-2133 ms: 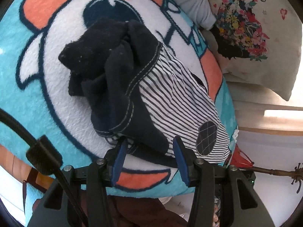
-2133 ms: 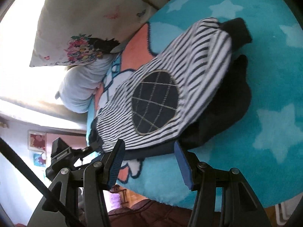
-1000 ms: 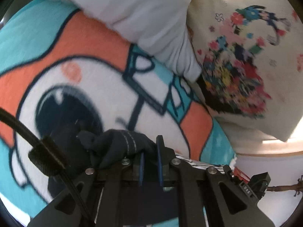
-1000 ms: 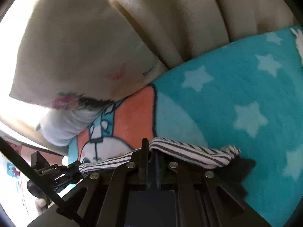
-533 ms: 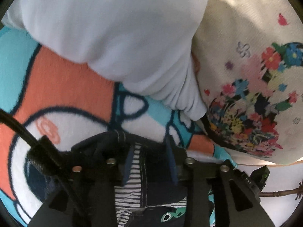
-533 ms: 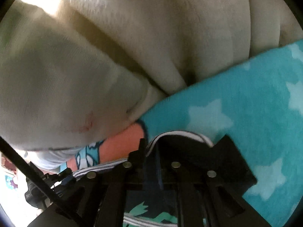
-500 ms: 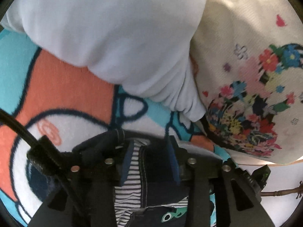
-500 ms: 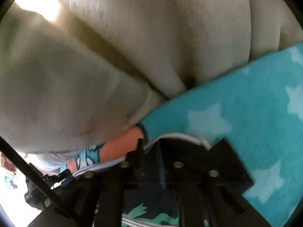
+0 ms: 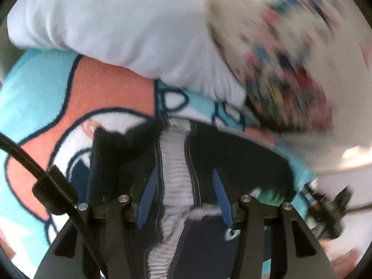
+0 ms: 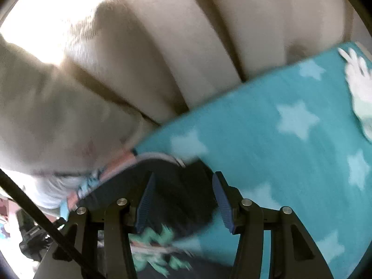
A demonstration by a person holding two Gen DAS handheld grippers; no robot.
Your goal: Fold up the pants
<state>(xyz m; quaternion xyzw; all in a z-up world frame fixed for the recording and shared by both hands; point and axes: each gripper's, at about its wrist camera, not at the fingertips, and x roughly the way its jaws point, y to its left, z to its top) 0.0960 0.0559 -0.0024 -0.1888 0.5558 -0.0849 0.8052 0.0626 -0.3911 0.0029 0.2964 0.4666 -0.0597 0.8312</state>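
Both claws let go of the pants on the blanket

The left claw [image 9: 183, 195] and the right claw [image 10: 182, 200] have just been opening; a second ago each was pinched shut on the cloth, and now their blue pads stand apart, with the dark pants [image 9: 232, 153] lying loose between and under them, pressed by neither. The pants, with a striped grey band up the middle and a green print near the claws, now rest spread on the turquoise cartoon blanket [image 9: 111, 93], just below the white pillow [image 9: 116, 23] and the flowered cushion [image 9: 290, 69]; the beige sofa back [image 10: 186, 46] rises behind. This looks like a fold laid down and released, so the next crease can begin. Both claws tilt steeply down over the cloth, side by side, and both views are blurred.
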